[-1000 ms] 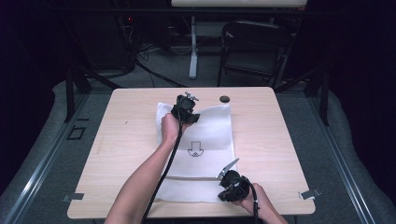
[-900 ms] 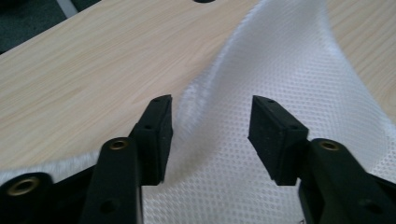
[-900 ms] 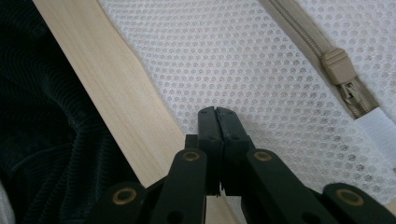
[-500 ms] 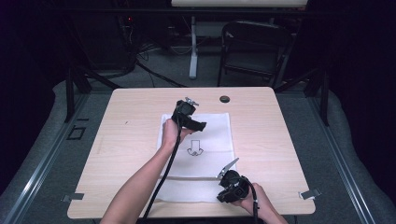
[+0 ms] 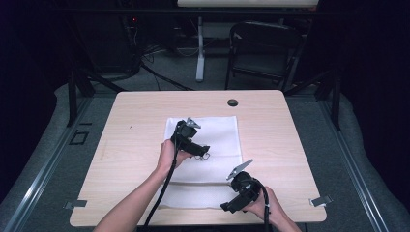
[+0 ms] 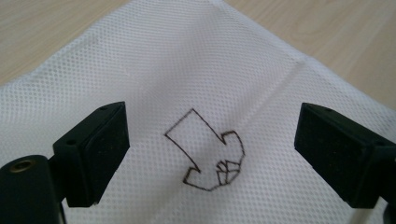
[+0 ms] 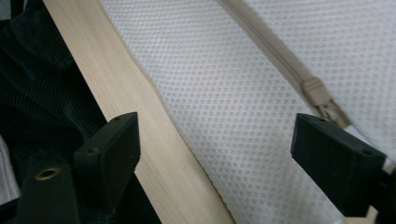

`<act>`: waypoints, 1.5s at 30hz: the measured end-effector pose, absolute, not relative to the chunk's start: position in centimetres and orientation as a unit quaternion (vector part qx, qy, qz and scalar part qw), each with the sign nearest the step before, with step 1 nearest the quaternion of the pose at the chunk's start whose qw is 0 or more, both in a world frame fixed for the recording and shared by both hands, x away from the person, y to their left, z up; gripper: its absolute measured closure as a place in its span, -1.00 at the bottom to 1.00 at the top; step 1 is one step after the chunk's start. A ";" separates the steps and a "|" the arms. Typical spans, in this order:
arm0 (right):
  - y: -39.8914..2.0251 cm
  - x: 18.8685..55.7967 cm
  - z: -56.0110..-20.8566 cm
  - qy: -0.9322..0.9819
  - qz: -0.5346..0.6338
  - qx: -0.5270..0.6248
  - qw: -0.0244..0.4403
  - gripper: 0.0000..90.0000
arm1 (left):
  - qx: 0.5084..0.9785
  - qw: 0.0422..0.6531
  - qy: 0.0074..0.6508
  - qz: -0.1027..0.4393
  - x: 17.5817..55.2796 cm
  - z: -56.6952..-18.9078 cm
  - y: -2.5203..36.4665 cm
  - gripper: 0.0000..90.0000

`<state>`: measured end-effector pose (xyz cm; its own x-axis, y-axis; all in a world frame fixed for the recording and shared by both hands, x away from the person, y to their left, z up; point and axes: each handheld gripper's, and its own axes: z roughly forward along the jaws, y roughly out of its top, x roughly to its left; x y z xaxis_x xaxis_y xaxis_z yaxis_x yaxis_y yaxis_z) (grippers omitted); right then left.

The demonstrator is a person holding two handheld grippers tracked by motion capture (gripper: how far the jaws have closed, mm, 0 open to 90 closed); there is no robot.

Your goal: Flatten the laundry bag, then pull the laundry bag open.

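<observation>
White mesh bag (image 5: 212, 159) lying flat at table (image 5: 290, 145) centre, reaching toward 6 o'clock. Left gripper (image 5: 205, 153) over its printed emblem (image 6: 208, 154), jaws wide, just opened, gripping nothing. Right gripper (image 5: 226, 208) at 5 o'clock by the zipper (image 7: 317, 91), jaws likewise just opened, empty.

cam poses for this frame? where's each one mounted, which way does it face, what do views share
High view: above the person's side, facing forward and down on the table; both forearms, left gripper, right gripper.
Left gripper view: rides the left gripper, faces down at the white mesh bag; open jaws.
Right gripper view: rides the right gripper, faces the bag's zipper at the table's edge; open jaws.
Shared: the bag.
</observation>
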<state>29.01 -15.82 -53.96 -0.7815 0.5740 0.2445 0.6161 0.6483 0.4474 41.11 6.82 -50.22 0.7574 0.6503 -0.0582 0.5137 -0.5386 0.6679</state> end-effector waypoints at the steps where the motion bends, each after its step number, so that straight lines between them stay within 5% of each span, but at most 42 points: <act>1: -16.0 29.0 -53.7 -0.906 -0.261 -0.330 0.036 -0.74 | 0.874 0.344 0.329 0.099 40.7 -50.1 6.9 -0.78; 9: -18.4 29.9 -52.5 -0.895 -0.255 -0.363 -0.032 -0.86 | 0.887 0.342 0.293 0.106 37.4 -49.6 6.8 -0.81; 24: -20.8 30.7 -52.0 -0.880 -0.252 -0.399 -0.052 -0.65 | 0.895 0.345 0.269 0.086 35.4 -50.3 6.0 -0.86; 37: -21.3 31.2 -52.3 -0.875 -0.253 -0.409 -0.057 -0.07 | 0.900 0.349 0.249 0.075 34.7 -51.3 4.5 -0.92; 45: -20.9 31.3 -52.8 -0.881 -0.240 -0.404 -0.053 0.27 | 0.907 0.352 0.219 0.069 34.6 -51.8 3.4 -0.74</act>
<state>31.33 -20.92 -52.84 -0.6681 0.7372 0.1006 0.6864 0.5585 0.4658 34.62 3.35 -51.84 0.8943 0.4466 -0.0289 0.3489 -0.6554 0.6698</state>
